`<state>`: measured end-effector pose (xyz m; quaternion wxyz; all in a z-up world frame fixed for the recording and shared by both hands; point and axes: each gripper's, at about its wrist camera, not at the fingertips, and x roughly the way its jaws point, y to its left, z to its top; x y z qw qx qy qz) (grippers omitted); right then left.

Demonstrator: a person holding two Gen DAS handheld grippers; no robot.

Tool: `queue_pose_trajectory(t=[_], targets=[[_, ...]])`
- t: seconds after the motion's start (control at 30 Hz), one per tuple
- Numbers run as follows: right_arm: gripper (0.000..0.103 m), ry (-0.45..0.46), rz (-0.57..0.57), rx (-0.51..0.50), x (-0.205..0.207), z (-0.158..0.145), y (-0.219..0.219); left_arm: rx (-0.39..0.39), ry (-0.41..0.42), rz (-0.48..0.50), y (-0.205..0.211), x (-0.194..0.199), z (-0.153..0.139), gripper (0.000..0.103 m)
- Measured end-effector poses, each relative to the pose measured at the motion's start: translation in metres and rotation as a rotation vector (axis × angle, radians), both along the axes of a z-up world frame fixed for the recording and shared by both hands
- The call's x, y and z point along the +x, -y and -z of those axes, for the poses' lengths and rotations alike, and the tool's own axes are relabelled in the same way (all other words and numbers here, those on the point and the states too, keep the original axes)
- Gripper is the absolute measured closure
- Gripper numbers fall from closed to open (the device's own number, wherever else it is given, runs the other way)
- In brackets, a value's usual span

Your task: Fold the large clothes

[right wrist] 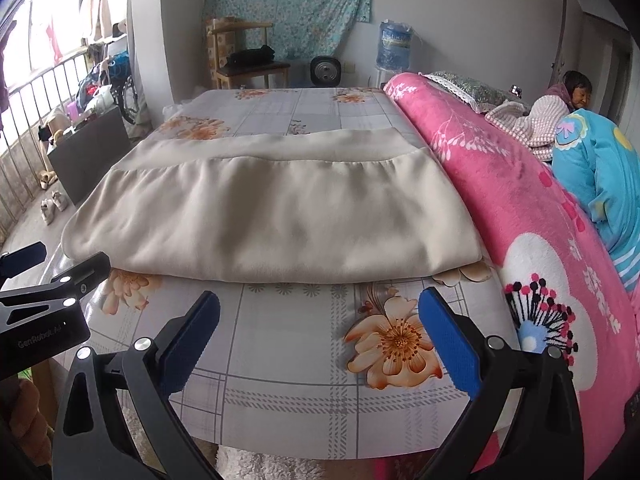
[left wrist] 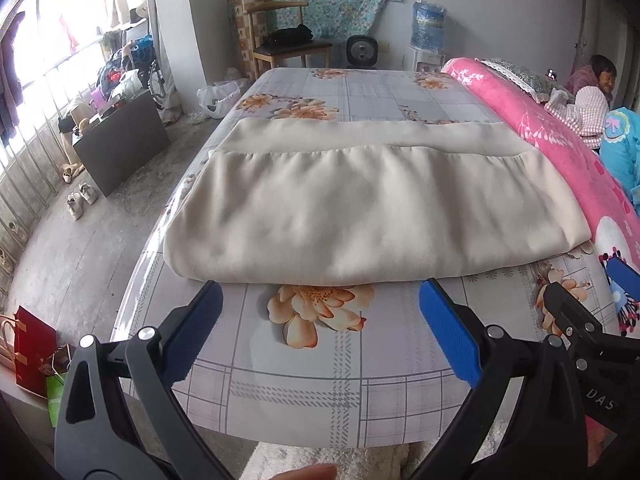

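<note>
Near both wide-open tongs, left and right, the soft beige garment looks limp; grip its near corners.

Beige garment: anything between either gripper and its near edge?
Nothing visible. Only bare floral bedsheet separates the open left gripper and open right gripper from the beige garment.

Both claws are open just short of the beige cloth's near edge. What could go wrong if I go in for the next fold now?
1. The beige cloth lies in stacked layers; the left claw or right claw might pinch only the top layer, so the fold could pull apart.
2. Its right side lies against the pink blanket, which could get caught or dragged.
3. The claws hang close together, so they might bump.
</note>
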<state>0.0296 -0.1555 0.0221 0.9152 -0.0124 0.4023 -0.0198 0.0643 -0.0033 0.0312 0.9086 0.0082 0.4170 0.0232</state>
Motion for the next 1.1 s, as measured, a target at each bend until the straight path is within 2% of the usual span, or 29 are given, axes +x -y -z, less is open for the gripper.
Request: queue_pose_trajectory(t=[0.3,1.1], targets=[[0.006,-0.007,0.003,-0.001,0.0025,0.0006,0.0006,-0.026,-0.027,0.012,0.001,0.0037,0.0045,0.008],[0.006,-0.028,0.008,-0.009,0.002,0.0014,-0.0002,-0.039,-0.035,0.016,0.0011,0.003,0.0063,0.008]])
